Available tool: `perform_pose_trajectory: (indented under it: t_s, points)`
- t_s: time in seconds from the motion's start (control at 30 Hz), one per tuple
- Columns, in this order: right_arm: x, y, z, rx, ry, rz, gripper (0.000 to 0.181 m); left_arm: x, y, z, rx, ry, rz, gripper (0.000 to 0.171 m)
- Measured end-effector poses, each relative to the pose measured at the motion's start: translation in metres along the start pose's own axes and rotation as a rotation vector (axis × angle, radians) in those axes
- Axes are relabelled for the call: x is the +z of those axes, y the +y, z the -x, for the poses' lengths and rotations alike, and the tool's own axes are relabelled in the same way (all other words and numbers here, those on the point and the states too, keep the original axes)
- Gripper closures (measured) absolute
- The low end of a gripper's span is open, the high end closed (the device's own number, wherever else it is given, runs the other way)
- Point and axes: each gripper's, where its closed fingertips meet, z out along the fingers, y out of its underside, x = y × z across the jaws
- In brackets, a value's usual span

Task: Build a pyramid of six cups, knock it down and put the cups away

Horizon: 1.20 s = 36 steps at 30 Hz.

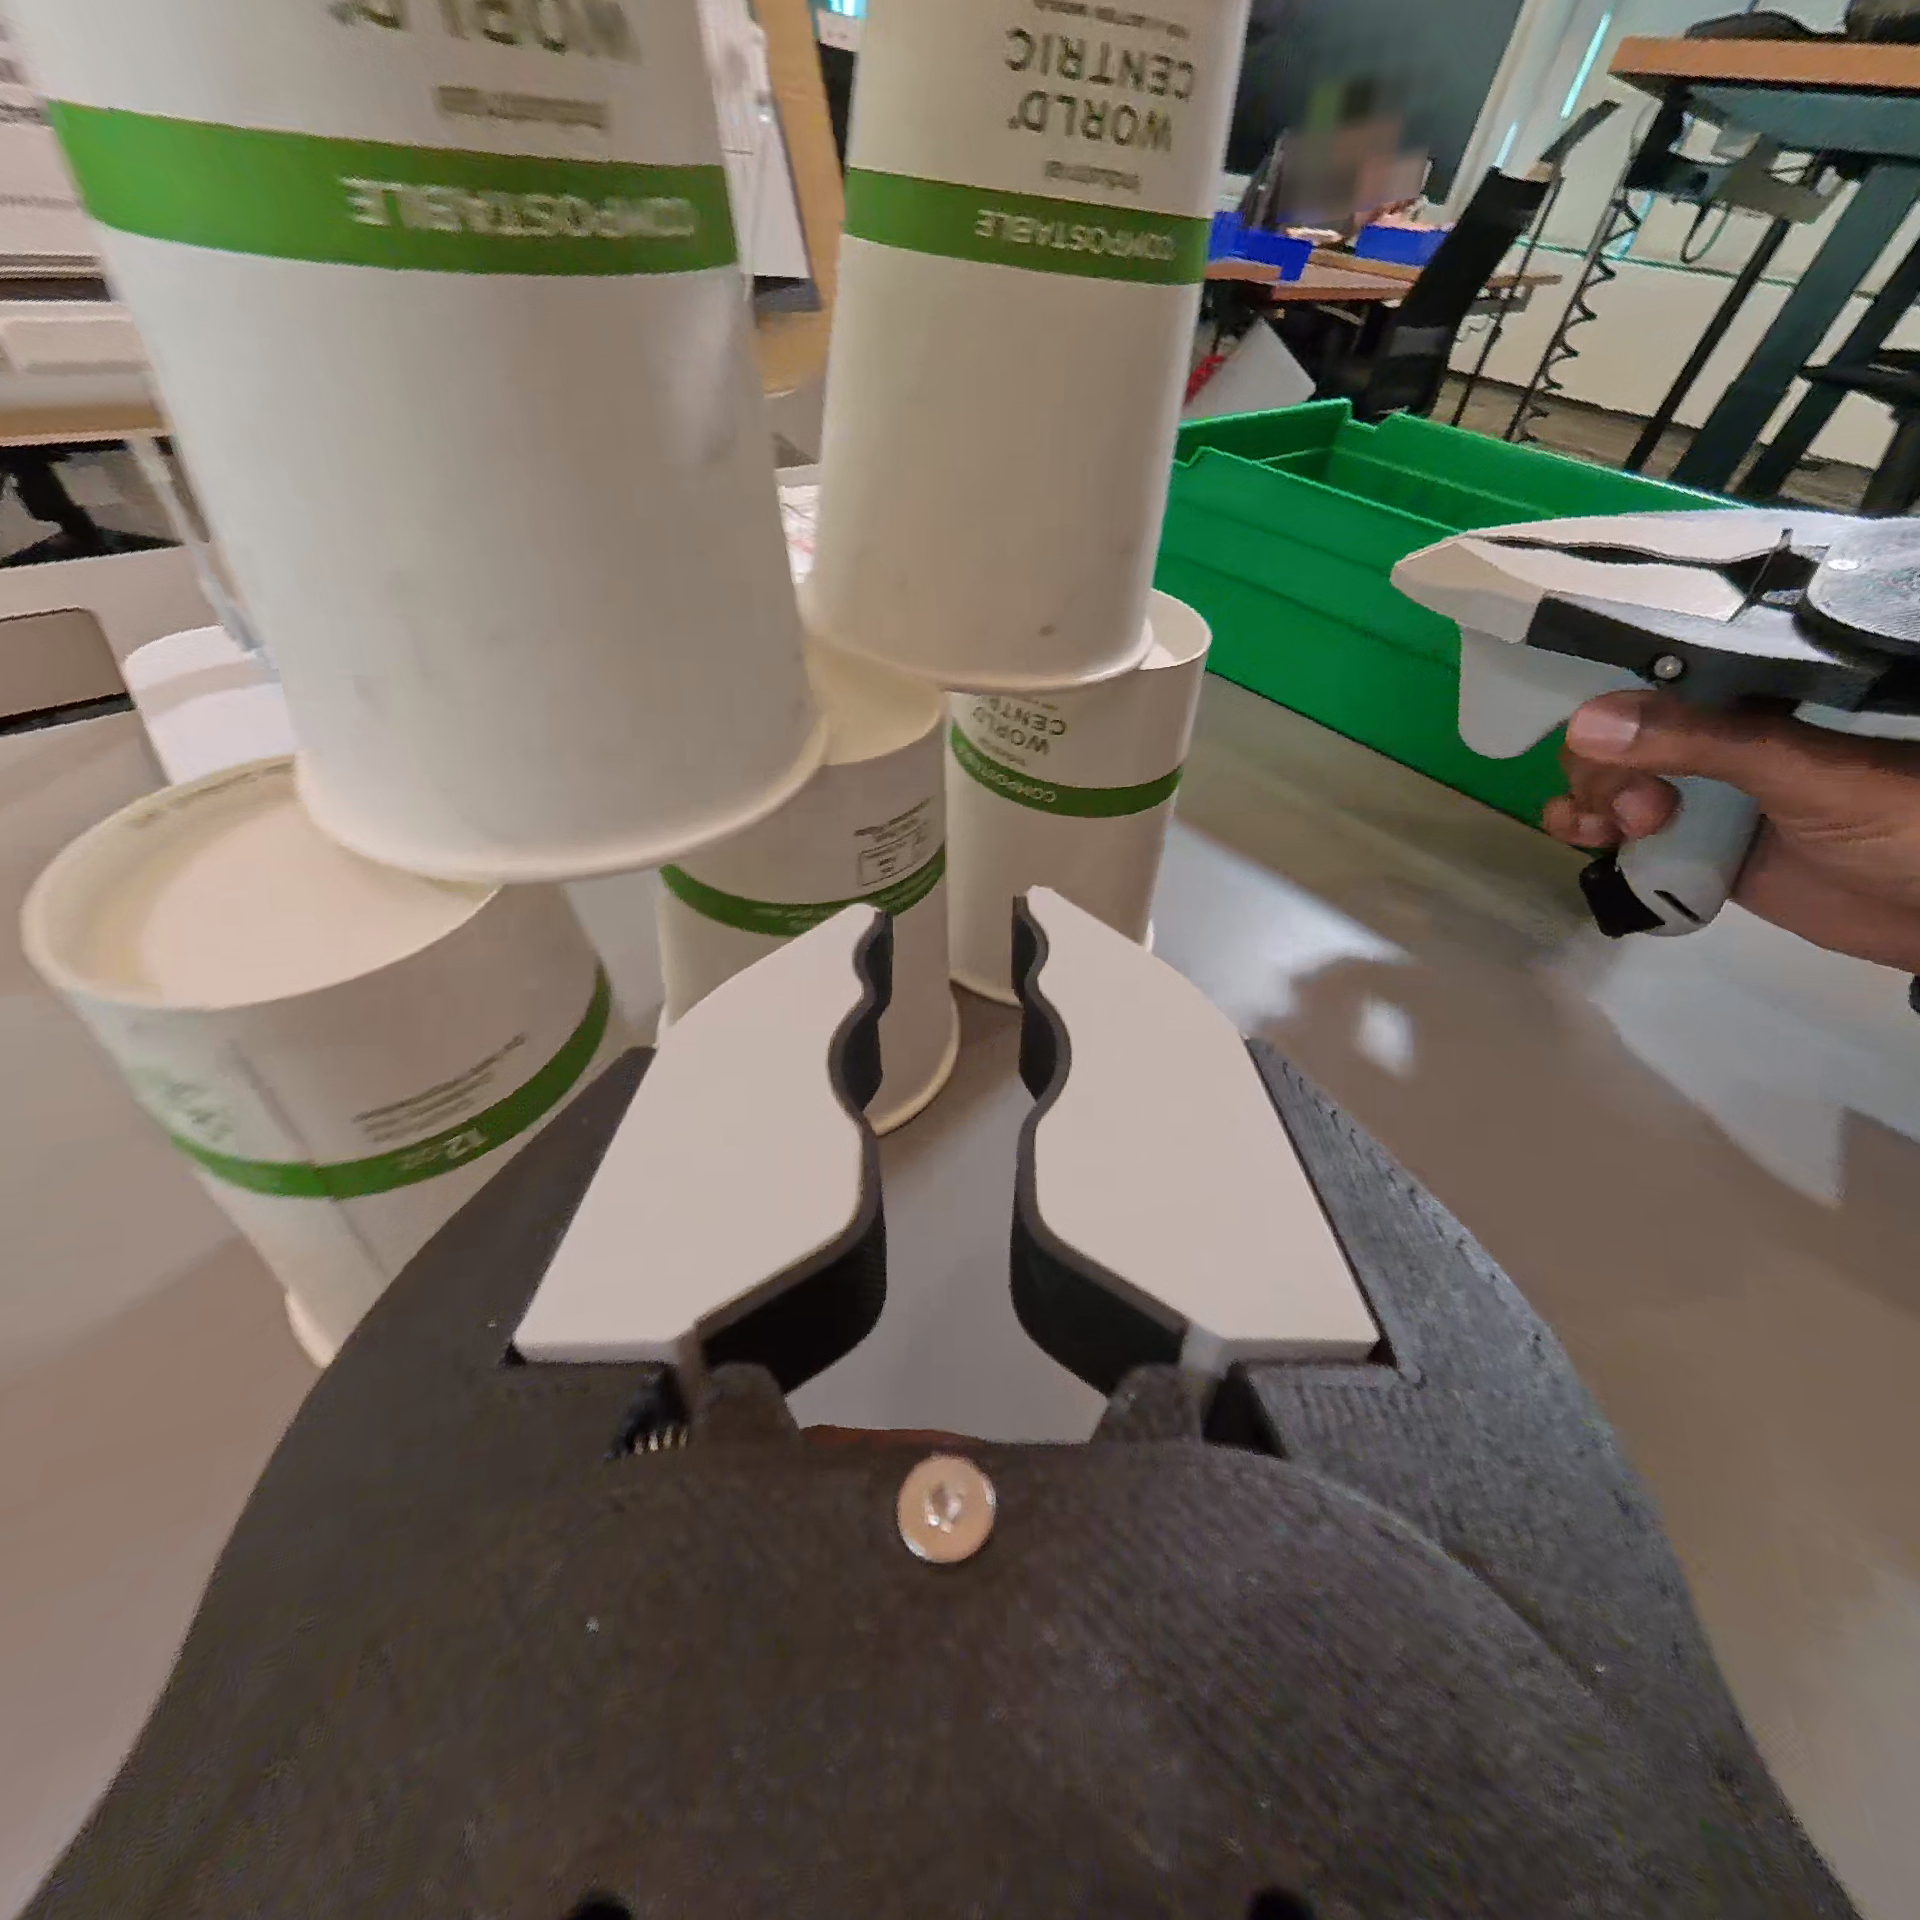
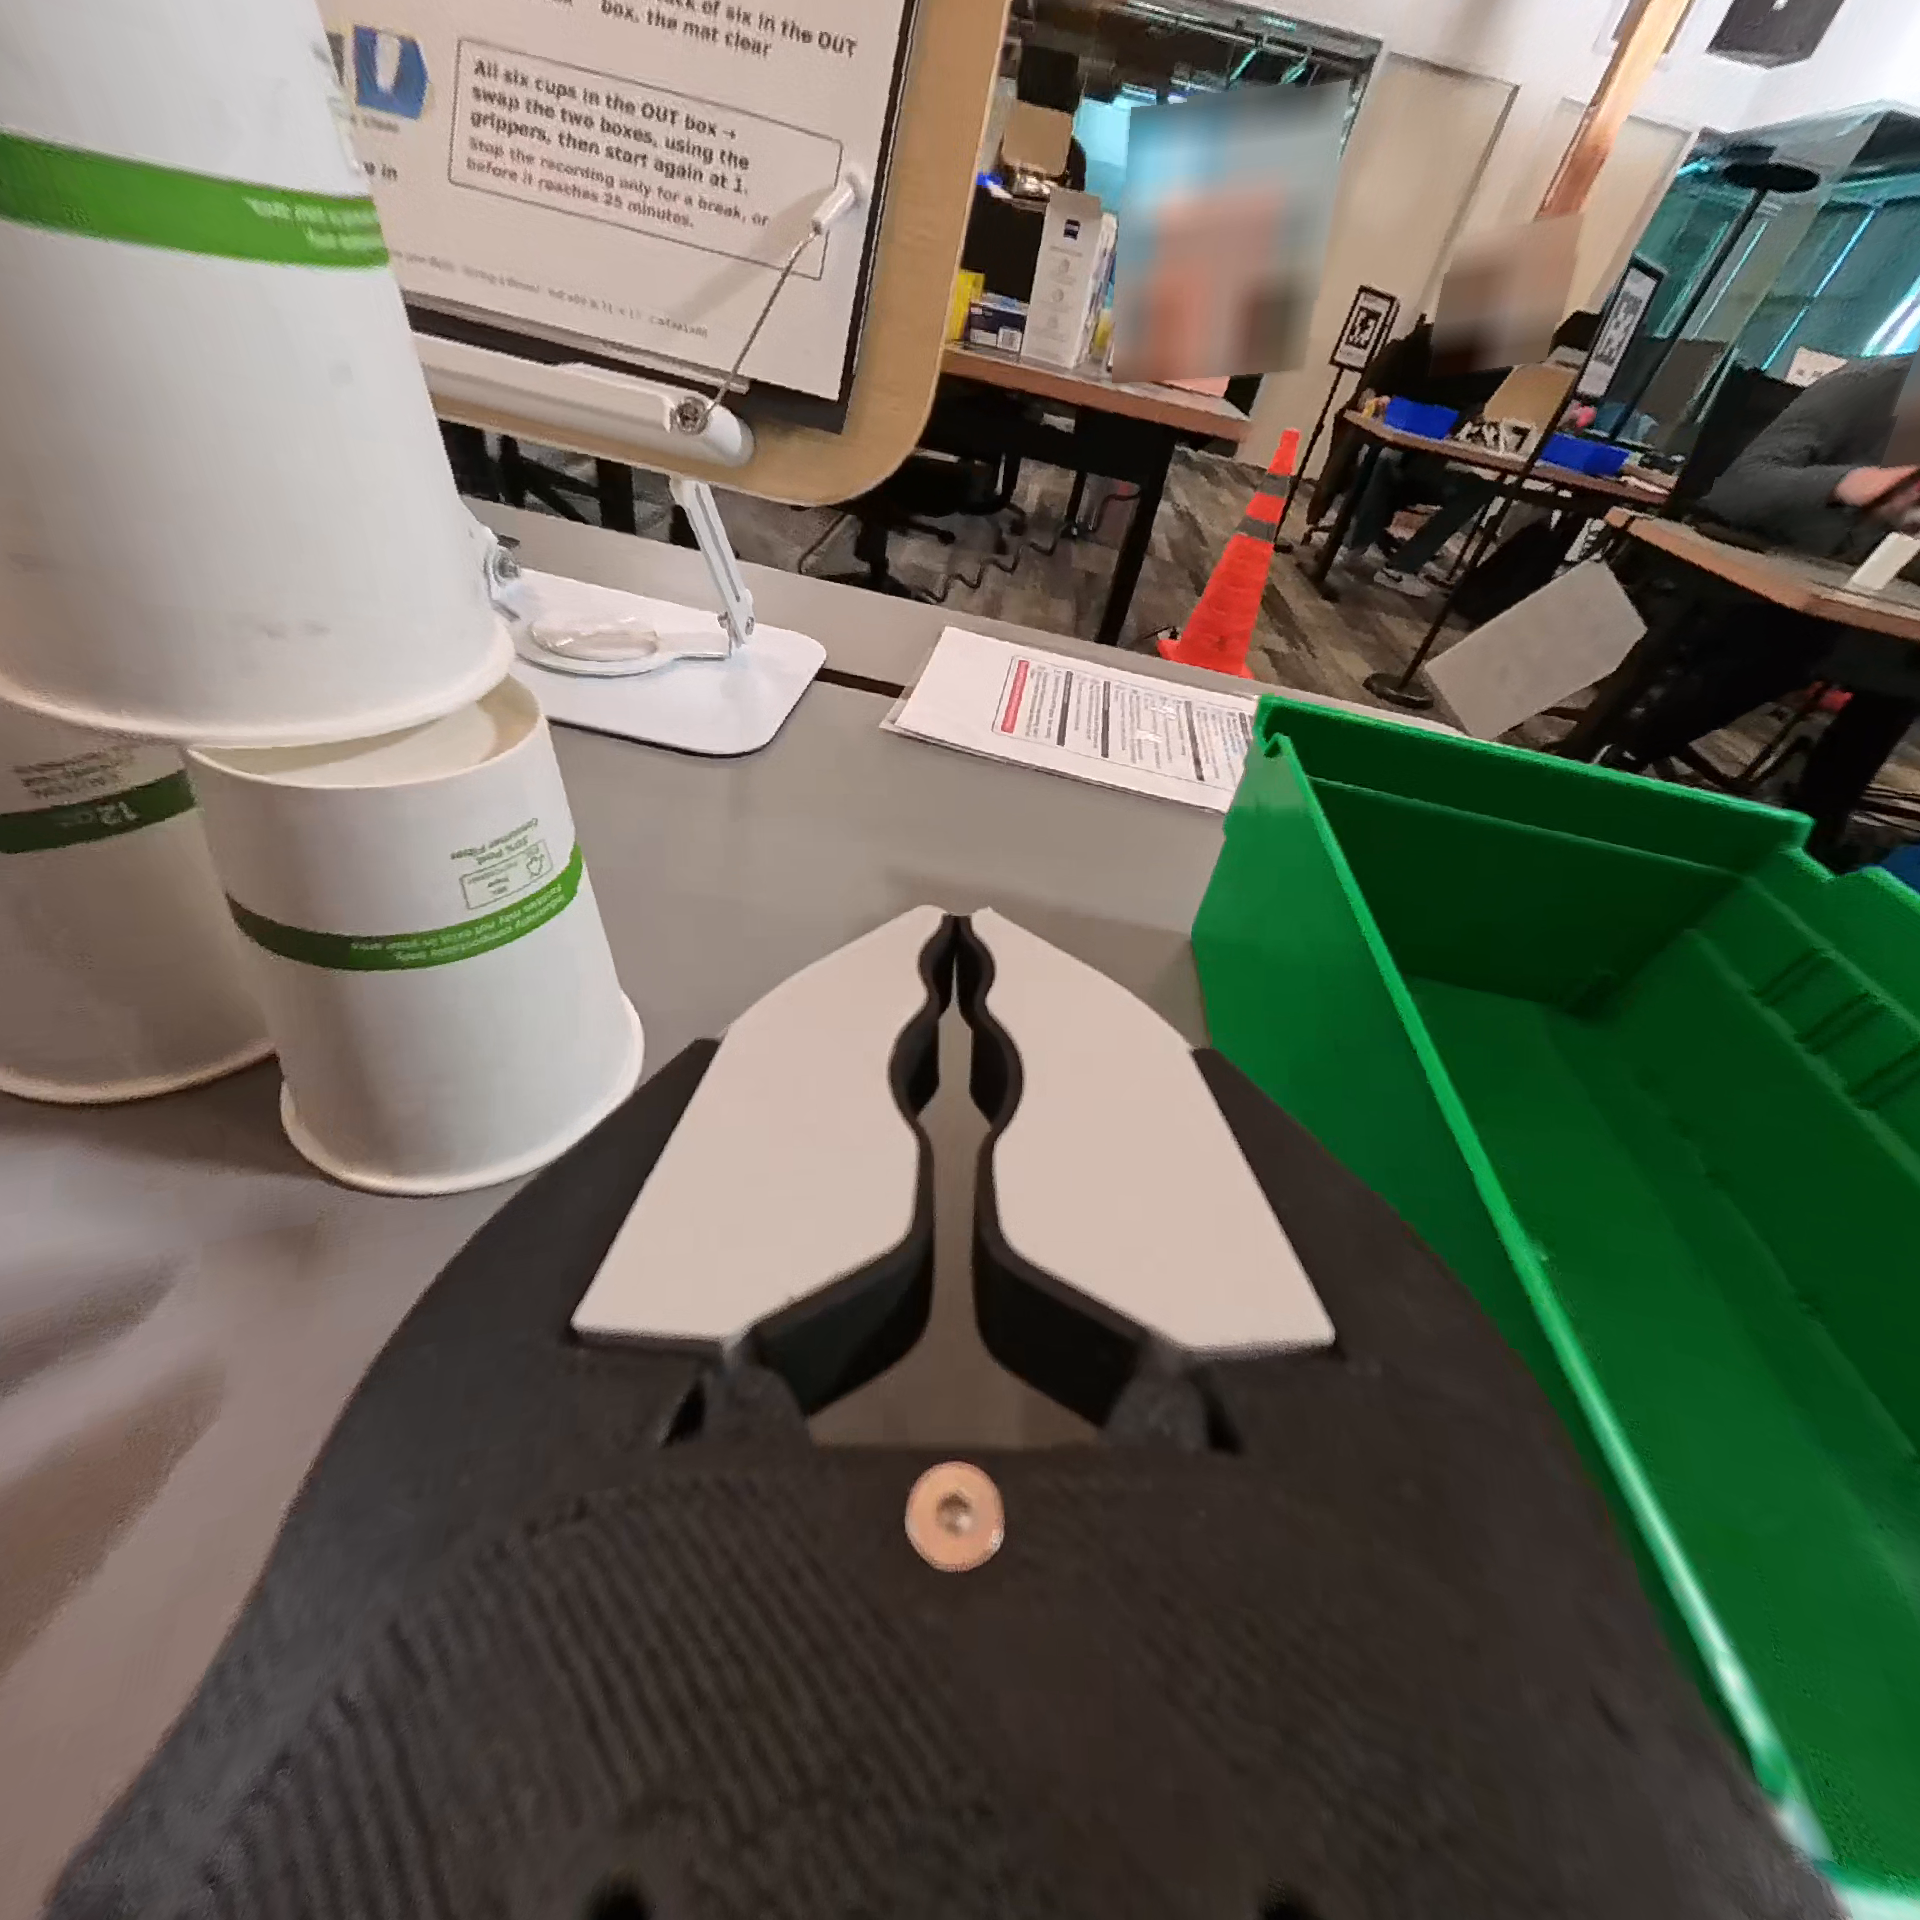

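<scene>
White paper cups with green bands stand upside down in a pyramid on the grey table. In the left wrist view the bottom row has a left cup (image 1: pixel 312 1039), a middle cup (image 1: pixel 810 935) and a right cup (image 1: pixel 1060 831). Two upper cups (image 1: pixel 468 468) (image 1: pixel 1008 416) rest on them. My left gripper (image 1: pixel 951 914) is open and empty, just in front of the middle cup. My right gripper (image 2: pixel 964 920) is shut and empty, right of the stack's right bottom cup (image 2: pixel 436 966). It also shows in the left wrist view (image 1: pixel 1455 582), held by a hand.
A green plastic bin (image 2: pixel 1558 1039) sits on the table right of the right gripper; it also shows in the left wrist view (image 1: pixel 1351 540). A printed sheet (image 2: pixel 1081 727) and a white stand (image 2: pixel 686 675) holding a board lie behind. An orange cone (image 2: pixel 1236 561) and people at desks are farther off.
</scene>
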Motion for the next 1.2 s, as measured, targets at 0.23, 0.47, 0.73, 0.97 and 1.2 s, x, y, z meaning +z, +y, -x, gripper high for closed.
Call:
perform_pose_trajectory:
  t_s: [0.23,0.47,0.73,0.97,1.2]
  points:
    - [-0.005,0.011,-0.005,0.07,-0.011,0.027,0.181,0.01,0.002,-0.017,0.008,0.065,0.024,0.15]
    - [0.0,0.011,0.007,0.018,-0.048,0.04,0.181,0.005,0.002,-0.016,-0.052,0.077,0.024,0.149]
    - [0.022,0.01,0.014,0.105,-0.094,0.026,0.181,-0.015,0.009,-0.009,-0.131,0.077,0.041,0.143]
    - [0.041,-0.002,0.035,0.251,-0.202,0.011,0.181,-0.043,0.015,0.024,-0.183,-0.053,0.041,0.136]
    - [0.05,-0.008,0.047,0.289,-0.233,0.002,0.181,-0.06,0.019,0.041,-0.229,-0.113,0.034,0.137]
